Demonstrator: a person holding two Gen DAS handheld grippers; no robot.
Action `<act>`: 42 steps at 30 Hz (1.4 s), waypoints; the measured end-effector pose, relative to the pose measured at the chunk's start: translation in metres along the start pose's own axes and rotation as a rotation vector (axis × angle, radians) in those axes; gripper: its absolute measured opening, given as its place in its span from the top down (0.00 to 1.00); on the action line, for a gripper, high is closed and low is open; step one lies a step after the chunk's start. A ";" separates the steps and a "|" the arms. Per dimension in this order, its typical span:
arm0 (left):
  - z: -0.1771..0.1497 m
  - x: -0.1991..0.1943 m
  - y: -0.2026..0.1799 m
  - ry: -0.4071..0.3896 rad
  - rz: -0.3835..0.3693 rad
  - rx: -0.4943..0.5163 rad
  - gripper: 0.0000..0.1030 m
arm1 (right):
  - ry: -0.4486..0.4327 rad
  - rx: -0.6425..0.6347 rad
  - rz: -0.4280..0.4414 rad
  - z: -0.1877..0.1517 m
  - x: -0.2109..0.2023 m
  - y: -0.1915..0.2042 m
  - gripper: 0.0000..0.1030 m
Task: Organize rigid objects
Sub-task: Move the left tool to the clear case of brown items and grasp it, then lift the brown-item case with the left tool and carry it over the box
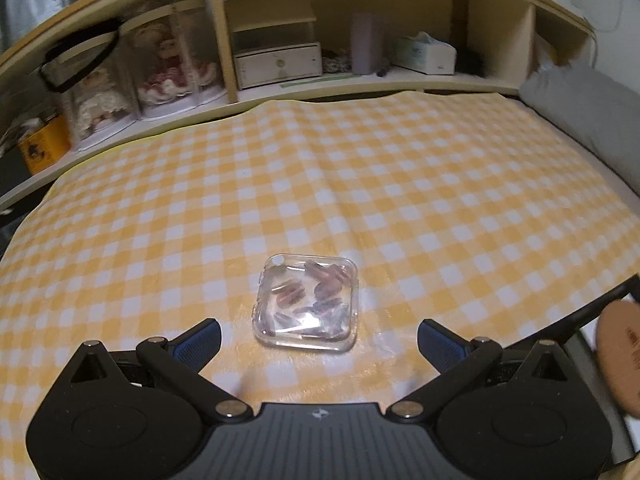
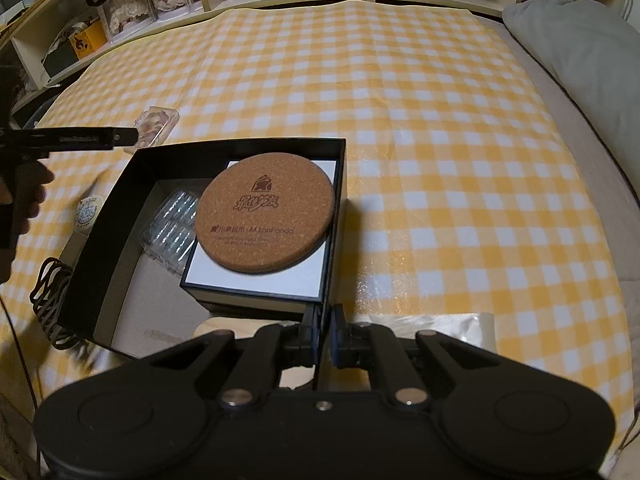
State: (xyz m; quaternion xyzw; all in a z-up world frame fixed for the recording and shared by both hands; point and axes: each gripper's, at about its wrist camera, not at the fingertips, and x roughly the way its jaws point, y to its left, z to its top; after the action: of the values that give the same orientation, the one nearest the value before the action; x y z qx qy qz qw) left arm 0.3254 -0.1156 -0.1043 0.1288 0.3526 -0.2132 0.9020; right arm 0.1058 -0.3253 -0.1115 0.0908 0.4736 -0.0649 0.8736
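Observation:
A clear plastic case (image 1: 307, 303) with small reddish pieces inside lies on the yellow checked cloth. My left gripper (image 1: 319, 338) is open, its blue-padded fingers on either side of the case's near edge, not touching it. The case also shows in the right wrist view (image 2: 155, 125), with the left gripper's finger (image 2: 96, 137) beside it. My right gripper (image 2: 325, 332) is shut on the near wall of a black open box (image 2: 120, 200). Inside the box a round cork coaster (image 2: 265, 212) rests on a white-topped box (image 2: 256, 276), beside a clear blister pack (image 2: 172, 224).
A wooden shelf (image 1: 320, 84) with dolls, a small drawer unit and a tissue box runs along the far edge. A grey pillow (image 2: 576, 40) lies at the right. A dark coiled cord (image 2: 50, 296) and a round white sticker (image 2: 88, 212) lie left of the black box.

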 end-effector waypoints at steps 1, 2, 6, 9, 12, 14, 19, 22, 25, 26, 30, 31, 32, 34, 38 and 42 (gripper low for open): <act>-0.001 0.006 0.002 0.002 -0.011 0.011 0.01 | 0.001 0.000 0.002 0.000 0.000 0.000 0.93; -0.001 0.012 0.003 0.012 -0.022 0.022 0.01 | 0.003 0.003 0.005 0.000 0.000 -0.001 0.93; 0.005 0.033 0.012 0.024 -0.053 0.022 0.05 | 0.005 0.007 0.010 0.002 0.000 -0.002 0.93; 0.012 0.045 0.015 0.028 -0.048 0.024 0.07 | 0.006 0.003 0.014 0.002 0.001 -0.003 0.93; 0.016 0.056 0.015 0.043 -0.038 0.052 0.07 | 0.005 0.002 0.014 0.002 0.000 -0.004 0.93; 0.018 0.063 0.013 0.048 -0.030 0.079 0.07 | 0.005 0.002 0.015 0.003 0.000 -0.005 0.93; 0.017 0.074 0.012 0.050 -0.029 0.126 0.12 | 0.005 0.002 0.013 0.003 0.000 -0.004 0.93; 0.022 0.072 0.013 0.061 -0.040 0.092 0.25 | 0.005 0.003 0.014 0.003 0.000 -0.004 0.93; 0.021 0.068 0.015 0.078 -0.016 0.045 0.25 | 0.004 0.007 0.016 0.002 0.000 -0.004 0.93; 0.019 0.066 0.015 0.082 -0.003 0.030 0.25 | 0.003 0.008 0.017 0.002 0.000 -0.004 0.93; 0.007 0.051 0.018 0.090 0.047 -0.050 0.26 | 0.000 0.012 0.019 0.001 0.000 -0.004 0.93; 0.004 0.044 0.019 0.077 0.058 -0.068 0.26 | -0.001 0.012 0.018 0.001 0.000 -0.004 0.93; 0.002 0.038 0.019 0.065 0.068 -0.074 0.26 | -0.002 0.013 0.018 0.000 0.000 -0.003 0.93; 0.001 0.024 0.019 0.046 0.083 -0.087 0.26 | -0.004 0.015 0.017 0.000 0.000 -0.003 0.93; 0.004 -0.013 0.015 0.014 0.072 -0.134 0.26 | -0.005 0.022 0.018 0.000 0.000 -0.003 0.93; 0.007 -0.055 -0.004 -0.019 0.009 -0.135 0.26 | -0.005 0.026 0.018 0.000 0.000 -0.002 0.93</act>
State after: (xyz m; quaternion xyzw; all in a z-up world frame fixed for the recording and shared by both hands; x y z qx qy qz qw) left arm 0.2907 -0.1057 -0.0614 0.0673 0.3568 -0.1861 0.9130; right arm 0.1053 -0.3275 -0.1121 0.1063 0.4695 -0.0634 0.8742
